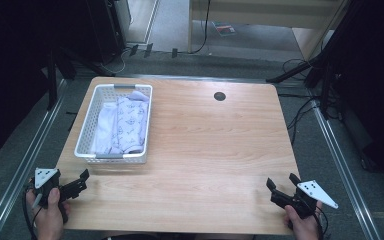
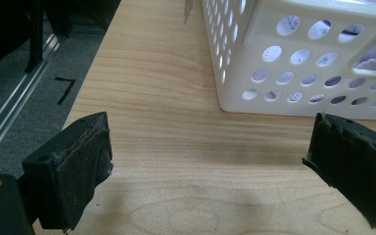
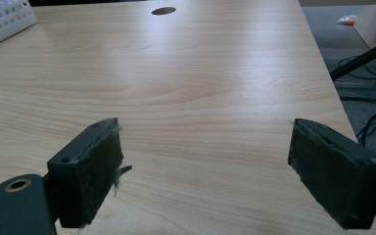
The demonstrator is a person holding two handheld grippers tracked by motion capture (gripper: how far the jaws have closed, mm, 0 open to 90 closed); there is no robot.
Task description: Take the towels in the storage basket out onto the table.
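On the left half of a pale wood-grain table [image 1: 205, 150] sat a white plastic basket [image 1: 87, 131], rectangular, its walls punched with round holes and a grey handle strip at each short end. Inside lay folded cloth [image 1: 129, 125]: soft, white to pale lilac, the top piece printed with small dark marks; more of it showed through the holes in the left gripper view. A round dark hole [image 1: 219, 96] sat near the table's far edge.

Left gripper [image 1: 77, 184] was held at the near left corner of the table, jaws spread wide, nothing between them, touching nothing I could see. Its pads [image 2: 85, 166] were black, blocky, with a rough worn face. It pointed at the near wall of the basket [image 2: 293, 58], close but apart from it.

Right gripper [image 1: 281, 186] was held at the near right corner, well apart from the basket, jaws also wide and empty. Its pads [image 3: 95, 171] were felt-like, with loose fibres fraying off the edge. A grey three-cornered plate sat on top of each gripper. Bare tabletop lay ahead of it.
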